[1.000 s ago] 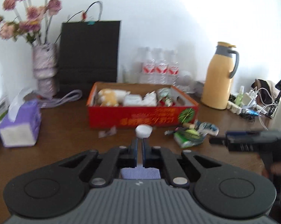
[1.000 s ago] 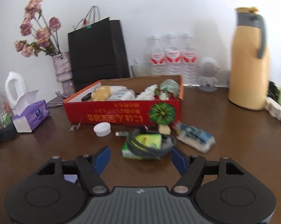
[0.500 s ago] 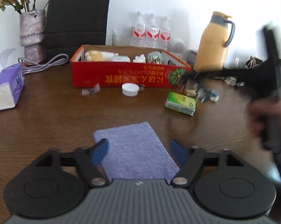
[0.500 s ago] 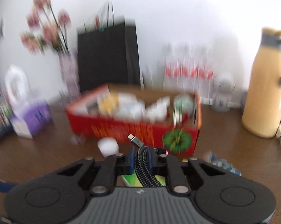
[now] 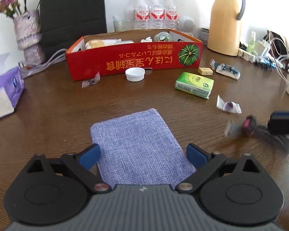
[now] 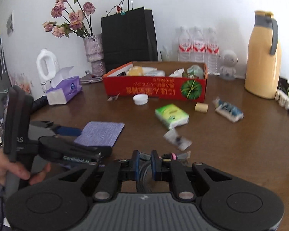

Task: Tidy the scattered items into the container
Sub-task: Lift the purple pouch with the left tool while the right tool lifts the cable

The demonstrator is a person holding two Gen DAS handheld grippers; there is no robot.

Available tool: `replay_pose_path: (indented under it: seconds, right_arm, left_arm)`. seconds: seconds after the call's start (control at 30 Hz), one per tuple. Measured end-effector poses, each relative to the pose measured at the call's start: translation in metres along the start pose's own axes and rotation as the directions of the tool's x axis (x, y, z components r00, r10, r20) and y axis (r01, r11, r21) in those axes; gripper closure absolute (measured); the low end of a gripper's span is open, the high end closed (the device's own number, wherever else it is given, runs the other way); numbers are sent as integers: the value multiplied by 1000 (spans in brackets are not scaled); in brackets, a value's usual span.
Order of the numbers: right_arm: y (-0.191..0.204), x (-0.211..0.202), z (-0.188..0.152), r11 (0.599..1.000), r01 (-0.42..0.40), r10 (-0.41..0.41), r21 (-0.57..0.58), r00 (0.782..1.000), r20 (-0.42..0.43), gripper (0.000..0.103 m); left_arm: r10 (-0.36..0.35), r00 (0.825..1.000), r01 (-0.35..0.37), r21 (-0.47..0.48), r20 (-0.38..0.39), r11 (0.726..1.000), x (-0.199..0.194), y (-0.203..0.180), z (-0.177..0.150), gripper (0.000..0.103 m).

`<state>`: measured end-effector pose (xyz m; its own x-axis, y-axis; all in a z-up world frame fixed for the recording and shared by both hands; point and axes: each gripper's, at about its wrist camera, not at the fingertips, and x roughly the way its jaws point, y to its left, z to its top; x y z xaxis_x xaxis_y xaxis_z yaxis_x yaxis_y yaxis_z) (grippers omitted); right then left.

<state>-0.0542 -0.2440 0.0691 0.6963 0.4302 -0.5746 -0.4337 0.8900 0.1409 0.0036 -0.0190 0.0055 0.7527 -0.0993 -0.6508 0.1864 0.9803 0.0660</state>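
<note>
Brown wood grain covers the desk [image 5: 48,115] that fills both of my wrist views. Toward its back sits the red cardboard box [image 5: 132,61], long side facing me, open on top and already holding several wrapped items. Closer to me lies a flat blue-grey fabric pouch [image 5: 136,146], its near end between the fingers of my left claw [image 5: 143,156]. That claw's jaws have just been opening and now stand wide, the blue pads clear of the pouch on either side. To the right of the pouch, well apart, lies a green tissue pack [image 5: 194,84]. A white bottle cap [image 5: 135,74] sits just in front of the box wall. Beside the green pack are a blue-and-white wrapped packet [image 5: 226,70], a small tan block [image 5: 205,71] and a crumpled clear wrapper [image 5: 228,105]. My right claw [image 6: 143,162] is pinched narrow on a coiled braided cable [image 6: 143,177], the loop running back between the pads. A hand [image 6: 4,167] grips the left claw's handle at the edge of the right wrist view.
</note>
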Motion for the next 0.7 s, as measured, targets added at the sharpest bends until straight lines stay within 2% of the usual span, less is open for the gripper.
replay_pose_path:
  seconds: [0.07,0.13,0.17,0.2,0.23,0.3,0.4,0.47,0.53,0.6,0.63,0.7]
  right_arm:
    - [0,-4,-3,999,-37,37,14,999,-9,90]
    - [-3,-12,-3,999,-26,25,26,999,23,81]
    - [-7,-15,-2,999,-7,5,36,999,38,67]
    - [-13,-15,-2,998,25,-28,51,998,48,45]
    - [-19,-11,-1,996,66,-69,66,997,33,38]
    - [-25,1,-4,992,113,-112,52,993,-28,43]
    - [-21,14,-12,994,110,-109,1,991,-78,51]
    - [-17,19,-17,992,126,-128,-28,988,-81,53]
    - [-16,21,-22,989,139,-142,-48,988,-62,53]
    - [-15,22,-23,987,150,-152,-57,987,-51,54]
    - [-16,23,-22,988,146,-148,-54,988,-51,53]
    - [-16,22,-20,987,147,-151,-63,987,-51,57]
  left_arm:
    - [5,1000,-5,-5,2,1000,-3,8,-3,10]
    - [4,1000,-4,-34,1,999,-9,19,-6,14]
    - [0,1000,0,-49,4,999,-12,24,-8,14]
    - [-5,1000,6,-66,10,998,-15,29,-9,14]
    - [-6,1000,7,-79,11,997,-18,34,-9,14]
    - [34,999,-32,-118,14,992,-22,41,-8,12]
    - [68,997,-64,-158,20,985,-27,51,-6,11]
    - [100,995,-97,-194,7,976,-28,59,-7,13]
    - [93,996,-89,-219,7,972,-29,64,-9,15]
    - [78,997,-79,-224,-13,971,-25,66,-11,24]
    - [86,996,-88,-218,-18,972,-23,66,-11,32]
    - [100,995,-100,-206,-13,973,-22,64,-12,34]
